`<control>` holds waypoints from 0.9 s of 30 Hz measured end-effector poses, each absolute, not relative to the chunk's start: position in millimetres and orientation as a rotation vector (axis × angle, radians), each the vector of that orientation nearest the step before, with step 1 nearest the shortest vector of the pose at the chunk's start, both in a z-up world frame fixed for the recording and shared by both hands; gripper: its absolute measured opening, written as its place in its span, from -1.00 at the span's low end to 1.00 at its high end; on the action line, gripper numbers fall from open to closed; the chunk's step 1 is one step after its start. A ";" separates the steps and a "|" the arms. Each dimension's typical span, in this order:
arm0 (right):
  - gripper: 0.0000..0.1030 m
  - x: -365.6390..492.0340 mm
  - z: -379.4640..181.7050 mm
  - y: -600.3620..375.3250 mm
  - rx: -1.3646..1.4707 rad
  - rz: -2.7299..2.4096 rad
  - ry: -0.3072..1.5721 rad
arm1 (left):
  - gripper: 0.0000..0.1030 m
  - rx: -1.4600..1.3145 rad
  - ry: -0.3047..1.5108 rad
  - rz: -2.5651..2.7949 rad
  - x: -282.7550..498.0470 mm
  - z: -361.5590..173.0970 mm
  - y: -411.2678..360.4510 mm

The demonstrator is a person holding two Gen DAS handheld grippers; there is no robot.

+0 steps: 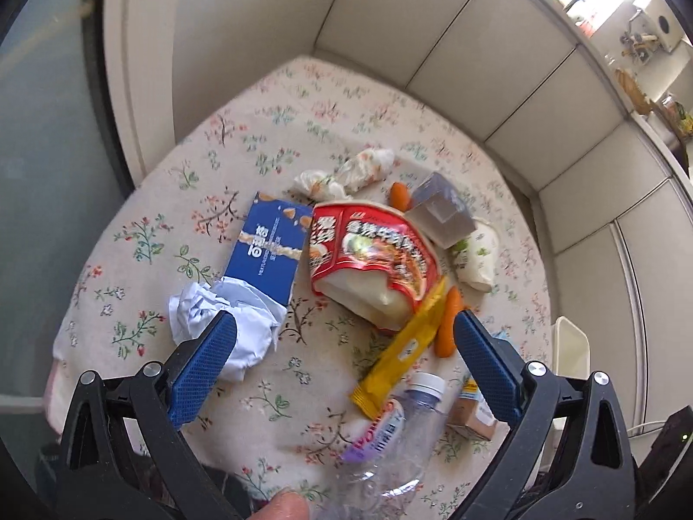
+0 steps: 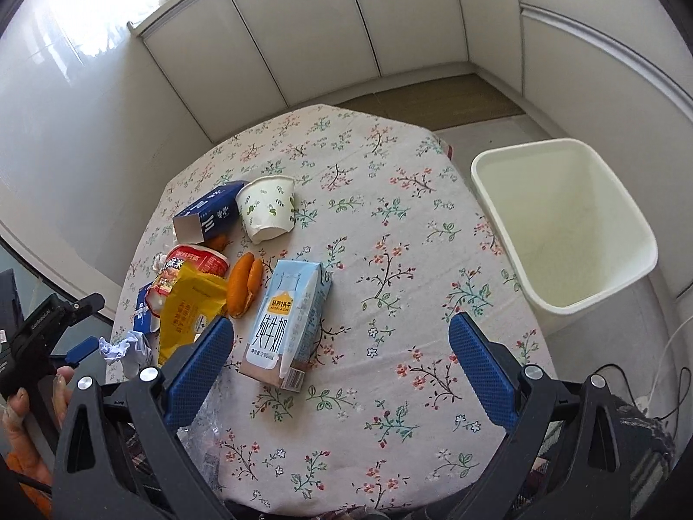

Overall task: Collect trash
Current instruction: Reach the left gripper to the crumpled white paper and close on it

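Left wrist view looked down over a bench covered by a floral-print cloth (image 1: pixel 268 130), with the left tongs (image 1: pixel 346 338) spread wide and holding nothing. Between and beyond their blue textured pads lay the trash: a crumpled ball of white paper (image 1: pixel 242 325) touching the left pad, a flat blue snack box (image 1: pixel 273 247) just beyond it, a crushed red instant-noodle cup (image 1: pixel 372 255) in the middle, and a yellow wrapper (image 1: pixel 407 346) leaning against an orange carrot-shaped piece (image 1: pixel 448 325). A clear plastic bottle with a white cap and purple label (image 1: pixel 398 437) lay nearest the camera, a fingertip (image 1: pixel 286 505) showing at the lower edge. Two crumpled white tissues (image 1: pixel 346 173) lay farther back.

The right wrist view showed the right tongs (image 2: pixel 338 355) likewise wide apart and empty, hovering above a pale blue milk carton (image 2: pixel 290 320) that lay on the cloth just beside the left pad. A white paper cup with green leaf print (image 2: pixel 268 208) lay tipped on its side farther off, touching a dark blue carton (image 2: pixel 212 212). A white rectangular plastic bin (image 2: pixel 563 225) stood on the floor beside the bench's right edge, its inside bare.
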State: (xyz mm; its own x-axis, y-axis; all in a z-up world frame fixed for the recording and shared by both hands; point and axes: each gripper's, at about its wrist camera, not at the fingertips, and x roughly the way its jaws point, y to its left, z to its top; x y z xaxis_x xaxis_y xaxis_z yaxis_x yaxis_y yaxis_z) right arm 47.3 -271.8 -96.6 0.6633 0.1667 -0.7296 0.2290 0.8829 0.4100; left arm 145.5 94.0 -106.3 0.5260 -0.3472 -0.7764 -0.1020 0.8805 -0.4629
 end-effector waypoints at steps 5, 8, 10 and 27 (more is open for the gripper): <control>0.88 61.0 -114.5 -278.8 0.581 0.017 0.908 | 0.86 -0.500 1.167 -0.053 172.7 -133.0 112.1; 0.88 65.8 -121.1 -279.2 0.588 0.030 0.936 | 0.86 -0.443 1.236 0.040 191.9 -147.4 123.5; 0.88 67.6 -124.1 -279.7 0.582 0.033 0.952 | 0.86 -0.412 1.260 0.085 203.0 -154.1 132.3; 0.88 76.8 -131.2 -249.8 0.444 0.090 1.024 | 0.81 -0.431 1.438 0.126 182.3 -175.0 152.0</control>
State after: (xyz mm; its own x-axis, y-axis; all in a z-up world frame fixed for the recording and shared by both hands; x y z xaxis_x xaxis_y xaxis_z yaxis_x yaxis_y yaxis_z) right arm 76.8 -249.8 -131.2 0.5242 0.2774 -0.8052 0.1323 0.9075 0.3988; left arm 182.3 152.0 -175.0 0.1406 -0.1721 -0.9750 -0.3393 0.9168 -0.2108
